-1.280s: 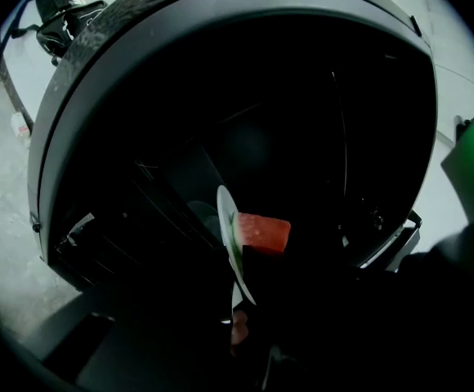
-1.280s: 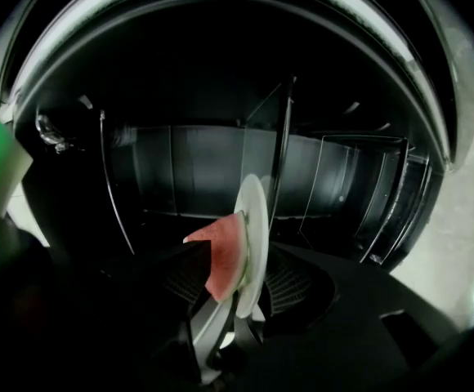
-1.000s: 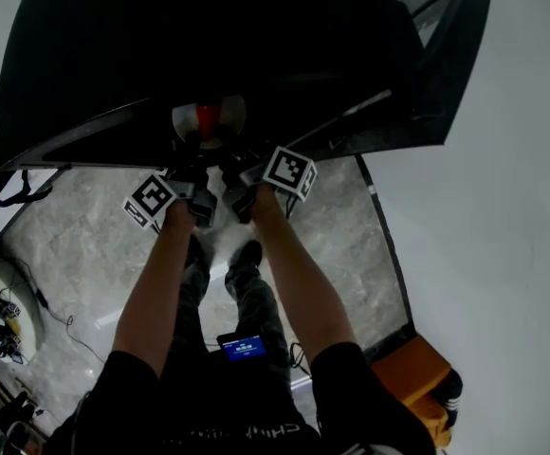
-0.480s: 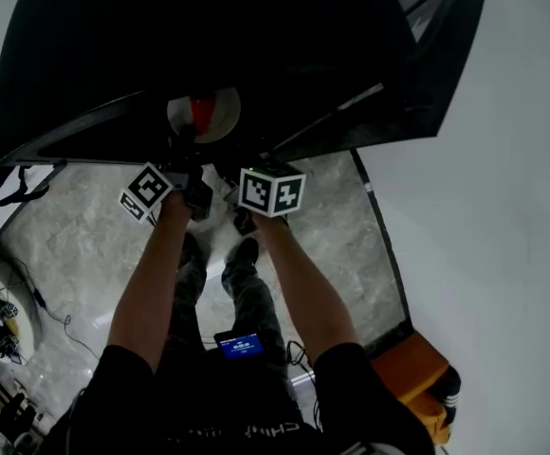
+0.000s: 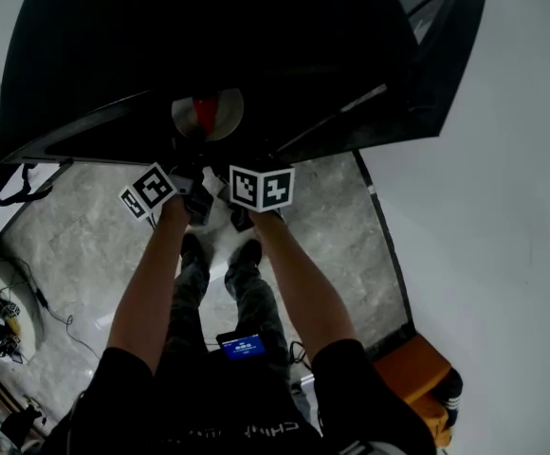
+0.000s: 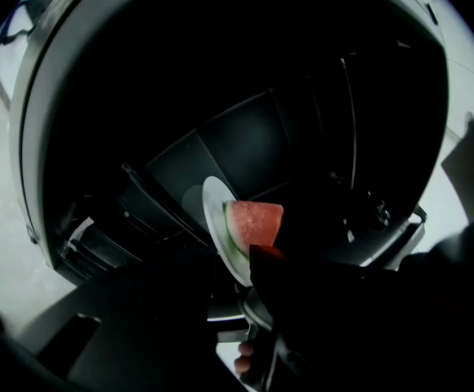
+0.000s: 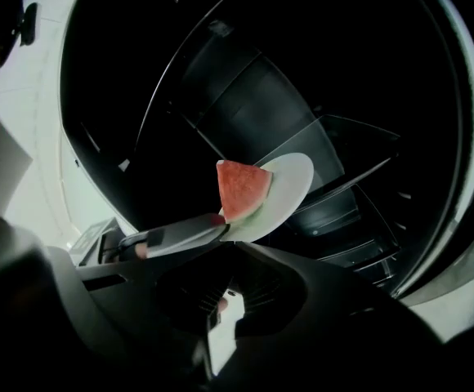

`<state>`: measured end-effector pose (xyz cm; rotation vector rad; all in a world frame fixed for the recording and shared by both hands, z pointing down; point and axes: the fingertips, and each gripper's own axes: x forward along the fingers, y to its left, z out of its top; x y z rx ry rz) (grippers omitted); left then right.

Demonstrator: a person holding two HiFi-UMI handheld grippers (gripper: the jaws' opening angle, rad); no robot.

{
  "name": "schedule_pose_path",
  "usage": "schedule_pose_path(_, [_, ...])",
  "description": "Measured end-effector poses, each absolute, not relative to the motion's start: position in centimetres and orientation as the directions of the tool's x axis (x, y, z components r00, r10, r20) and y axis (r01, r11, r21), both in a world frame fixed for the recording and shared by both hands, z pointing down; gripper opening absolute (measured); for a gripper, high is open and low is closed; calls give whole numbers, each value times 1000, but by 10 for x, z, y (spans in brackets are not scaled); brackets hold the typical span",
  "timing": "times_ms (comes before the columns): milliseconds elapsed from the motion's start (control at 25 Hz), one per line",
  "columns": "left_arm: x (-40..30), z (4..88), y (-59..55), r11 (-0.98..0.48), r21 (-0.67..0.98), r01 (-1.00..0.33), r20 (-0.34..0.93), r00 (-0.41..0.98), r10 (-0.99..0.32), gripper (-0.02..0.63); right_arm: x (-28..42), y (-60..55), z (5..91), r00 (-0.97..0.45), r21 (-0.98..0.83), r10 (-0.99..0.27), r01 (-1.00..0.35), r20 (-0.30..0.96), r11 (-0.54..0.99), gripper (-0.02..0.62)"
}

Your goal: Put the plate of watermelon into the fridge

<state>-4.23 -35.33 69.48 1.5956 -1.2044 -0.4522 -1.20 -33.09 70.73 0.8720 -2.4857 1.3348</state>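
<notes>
I hold one gripper in each hand, and both meet on the same white plate (image 6: 215,207). My left gripper (image 6: 235,261) is closed on the near rim of the plate: in its own view the rim goes down between the two dark jaws and disappears there. My right gripper (image 7: 230,247) is closed on the near rim too, just beside the left one. The lower edge of the plate sits exactly where its jaws come together. In the right gripper view I see also the pale jaw of the left gripper, which comes from the left side and touches the rim.

On the plate lies one wedge of watermelon (image 7: 241,188), red flesh with a thin green rind. It is close to the rim that I grip, so it is directly beyond the tips of both grippers.

Ahead of the jaws is the open fridge (image 5: 209,45), very dark inside. Beyond the plate, seen from the right gripper, there is a glass shelf (image 7: 355,149) and lower a drawer (image 7: 335,219). The plate is at the mouth of the fridge; whether it rests on something, I cannot tell.

In the head view the left marker cube (image 5: 149,190) and the right marker cube (image 5: 261,187) are near each other behind the plate. Under my arms is the grey marble floor (image 5: 76,245).
</notes>
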Motion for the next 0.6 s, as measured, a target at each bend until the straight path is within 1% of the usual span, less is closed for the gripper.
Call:
schedule_pose_path(120, [-43, 692, -346, 14, 855, -519, 281, 440, -853, 109, -13, -334, 707, -806, -693, -411, -583, 426, 425, 14])
schedule_pose_path(200, [-44, 691, -339, -6, 820, -572, 299, 438, -847, 110, -13, -335, 706, -806, -692, -413, -583, 424, 427, 14])
schedule_pose_path(400, [-40, 693, -329, -88, 613, -785, 403, 407, -820, 107, -10, -336, 706, -794, -678, -431, -598, 429, 427, 14])
schedule_pose_path(600, [-33, 698, -330, -127, 493, -861, 458, 381, -803, 74, -1, -340, 707, -764, -643, -463, -636, 448, 427, 14])
